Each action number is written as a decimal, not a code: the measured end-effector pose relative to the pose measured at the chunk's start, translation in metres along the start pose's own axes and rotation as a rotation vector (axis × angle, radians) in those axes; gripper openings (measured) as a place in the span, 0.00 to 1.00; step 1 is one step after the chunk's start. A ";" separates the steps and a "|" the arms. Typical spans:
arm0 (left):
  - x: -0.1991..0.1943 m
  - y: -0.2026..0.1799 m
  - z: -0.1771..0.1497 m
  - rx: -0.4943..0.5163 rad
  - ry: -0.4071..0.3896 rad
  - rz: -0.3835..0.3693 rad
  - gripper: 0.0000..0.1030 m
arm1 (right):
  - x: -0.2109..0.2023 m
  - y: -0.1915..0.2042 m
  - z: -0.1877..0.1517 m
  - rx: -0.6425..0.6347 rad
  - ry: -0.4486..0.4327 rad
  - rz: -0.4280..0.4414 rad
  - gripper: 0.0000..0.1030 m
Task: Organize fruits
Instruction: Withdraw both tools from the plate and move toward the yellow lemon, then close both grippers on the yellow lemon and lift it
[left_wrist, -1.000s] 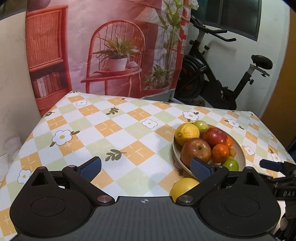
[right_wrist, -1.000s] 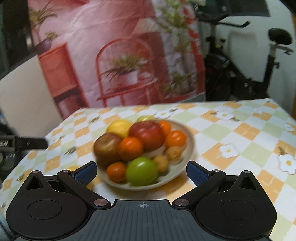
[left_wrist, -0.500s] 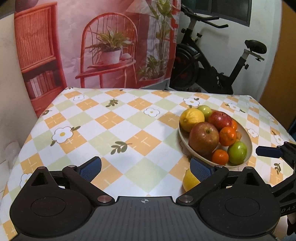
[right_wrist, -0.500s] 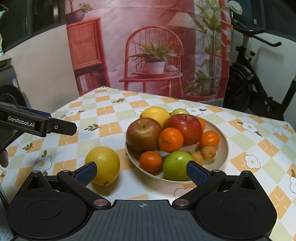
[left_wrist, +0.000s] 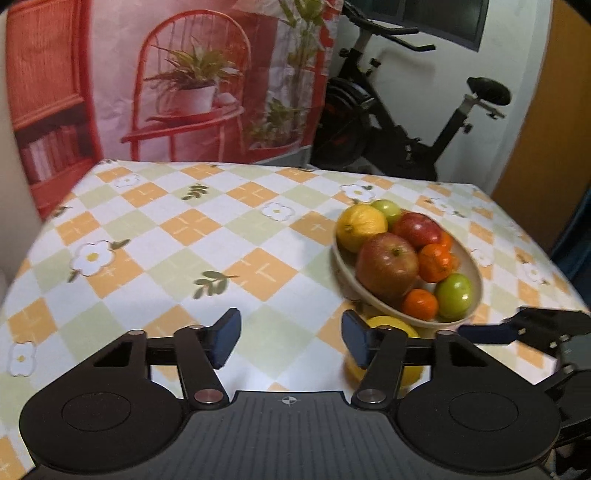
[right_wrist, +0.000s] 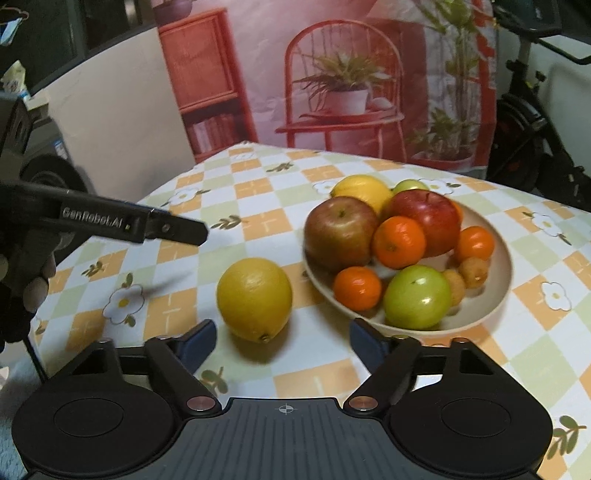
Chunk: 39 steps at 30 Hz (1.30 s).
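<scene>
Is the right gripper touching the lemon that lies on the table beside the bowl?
Apart. In the right wrist view the lemon lies ahead of the right gripper, with tablecloth visible between its skin and both closing fingertips.

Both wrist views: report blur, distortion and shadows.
Left wrist: fisheye bends the table edge; bowl fruit slightly soft. Right wrist: the loose lemon is mildly blurred and casts a soft shadow toward the camera; the backdrop looks smeared.

In the left wrist view, the loose lemon (left_wrist: 384, 325) was mostly hidden behind the left gripper's right finger. The bowl's (right_wrist: 498, 295) small brown fruits (right_wrist: 474, 271) were too blurred to identify.
</scene>
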<state>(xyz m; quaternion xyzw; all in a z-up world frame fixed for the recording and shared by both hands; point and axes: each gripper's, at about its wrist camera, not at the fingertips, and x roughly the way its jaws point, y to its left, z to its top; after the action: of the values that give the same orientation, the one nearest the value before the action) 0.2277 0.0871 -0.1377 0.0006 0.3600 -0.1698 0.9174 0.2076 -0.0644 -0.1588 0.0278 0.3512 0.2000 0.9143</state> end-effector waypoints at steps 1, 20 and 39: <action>0.002 -0.001 0.000 -0.003 0.003 -0.015 0.60 | 0.001 0.002 0.000 -0.007 0.006 0.004 0.66; 0.036 -0.017 -0.006 -0.084 0.093 -0.240 0.52 | 0.023 0.012 0.002 -0.052 0.043 0.076 0.49; 0.041 -0.020 -0.009 -0.110 0.119 -0.290 0.45 | 0.028 0.003 0.002 -0.015 0.031 0.073 0.45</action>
<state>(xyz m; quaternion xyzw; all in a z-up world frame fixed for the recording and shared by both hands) 0.2440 0.0566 -0.1690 -0.0914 0.4189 -0.2804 0.8588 0.2268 -0.0506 -0.1745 0.0305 0.3627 0.2362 0.9009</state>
